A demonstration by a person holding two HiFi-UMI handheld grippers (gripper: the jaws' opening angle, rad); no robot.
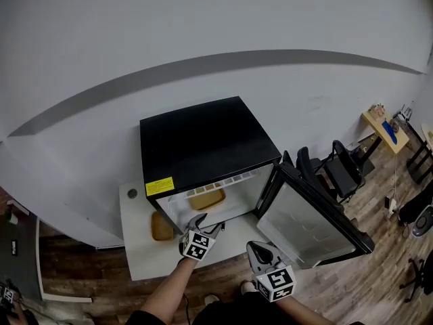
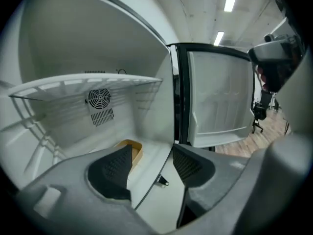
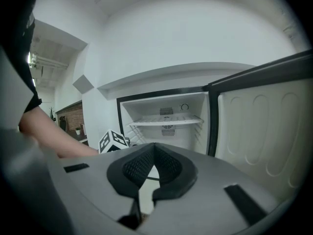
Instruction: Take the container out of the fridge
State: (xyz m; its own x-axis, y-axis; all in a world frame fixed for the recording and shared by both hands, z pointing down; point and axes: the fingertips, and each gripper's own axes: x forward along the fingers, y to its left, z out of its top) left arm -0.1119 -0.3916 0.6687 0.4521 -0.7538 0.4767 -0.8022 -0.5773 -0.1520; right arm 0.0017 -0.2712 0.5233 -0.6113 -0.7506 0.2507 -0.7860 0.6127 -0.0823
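Observation:
A black mini fridge (image 1: 206,137) stands on a white table (image 1: 139,249) with its door (image 1: 308,212) swung open to the right. On the fridge floor lies a flat tan container (image 1: 206,199), which the left gripper view shows as the tan container (image 2: 133,150) just beyond the left pad. My left gripper (image 1: 206,223) sits at the fridge's opening, and there my left gripper (image 2: 152,151) is open with nothing between its pads. My right gripper (image 1: 260,248) hangs lower, in front of the door. In its own view my right gripper (image 3: 154,147) is shut and empty.
A second tan piece (image 1: 162,227) lies on the table left of the fridge opening. A white wire shelf (image 2: 83,84) spans the fridge above the container, with a fan grille (image 2: 99,98) on the back wall. Office chairs (image 1: 335,168) stand right of the door on wooden floor.

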